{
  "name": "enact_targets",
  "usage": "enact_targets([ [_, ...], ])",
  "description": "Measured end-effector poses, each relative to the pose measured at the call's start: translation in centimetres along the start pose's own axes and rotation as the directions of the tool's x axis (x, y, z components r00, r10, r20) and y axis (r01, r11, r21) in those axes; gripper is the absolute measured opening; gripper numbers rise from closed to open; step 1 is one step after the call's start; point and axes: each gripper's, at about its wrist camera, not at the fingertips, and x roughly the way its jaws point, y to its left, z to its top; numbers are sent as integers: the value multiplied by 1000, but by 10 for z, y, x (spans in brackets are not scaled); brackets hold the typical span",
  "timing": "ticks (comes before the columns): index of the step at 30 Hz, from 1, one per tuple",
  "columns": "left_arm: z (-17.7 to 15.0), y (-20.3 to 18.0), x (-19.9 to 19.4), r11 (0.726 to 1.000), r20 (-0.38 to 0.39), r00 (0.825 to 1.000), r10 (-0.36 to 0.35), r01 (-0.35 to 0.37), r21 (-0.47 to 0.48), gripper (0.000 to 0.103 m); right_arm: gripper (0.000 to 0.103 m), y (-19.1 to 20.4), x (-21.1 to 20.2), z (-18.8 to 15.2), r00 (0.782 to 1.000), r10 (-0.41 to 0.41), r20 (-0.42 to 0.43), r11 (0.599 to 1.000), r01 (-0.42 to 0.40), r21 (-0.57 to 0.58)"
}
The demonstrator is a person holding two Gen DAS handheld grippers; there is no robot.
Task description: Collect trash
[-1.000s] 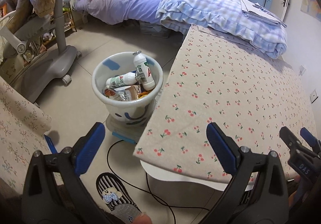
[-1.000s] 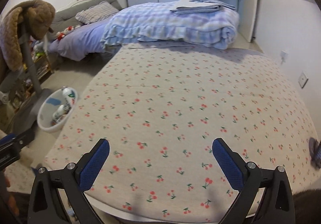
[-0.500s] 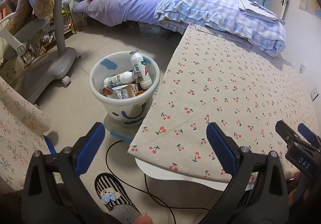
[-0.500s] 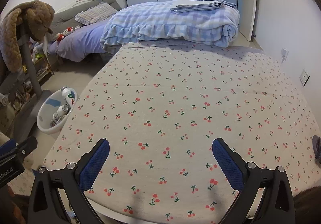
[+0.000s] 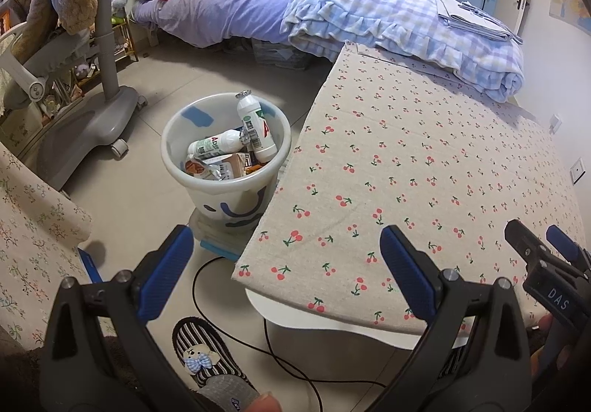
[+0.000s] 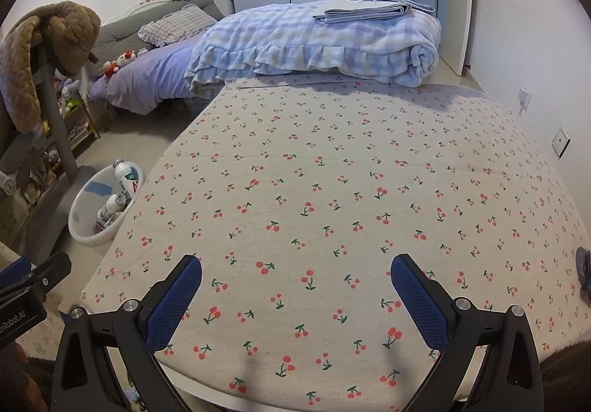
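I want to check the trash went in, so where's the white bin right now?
The white bin stands on the floor just off the left edge of the cherry-print table, centre-left in the left wrist view, holding bottles and cartons.

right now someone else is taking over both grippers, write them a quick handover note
Left gripper: open, empty, above the table's near left corner.
Right gripper: open, empty, over the cherry tablecloth.
Trash bin: on the floor by the table's left edge, holding two white bottles, cartons and wrappers.
Done: that trash is binned.
Left: no trash shows on the cloth; a dark item at its right edge is unclear, check it.
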Motion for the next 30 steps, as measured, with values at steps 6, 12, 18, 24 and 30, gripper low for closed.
enact_targets([
  [6, 0, 0, 0, 1000, 1, 1000, 1, -1, -1, 101, 103, -2, 0, 1, 1000, -1, 3, 1000, 1, 5],
  [12, 0, -1, 0, 1000, 1, 1000, 1, -1, -1, 101, 103, -2, 0, 1, 1000, -1, 4, 1000, 1, 5],
  [18, 0, 0, 0, 1000, 1, 1000, 1, -1, 0, 101, 103, -2, 0, 1, 1000, 0, 4, 1000, 0, 5],
  [24, 0, -1, 0, 1000, 1, 1000, 1, -1, 0, 101, 103, -1, 0, 1, 1000, 1, 3, 1000, -1, 8],
  [30, 1, -1, 0, 1000, 4, 1000, 2, -2, 0, 101, 103, 0, -1, 0, 1000, 2, 3, 1000, -2, 6],
])
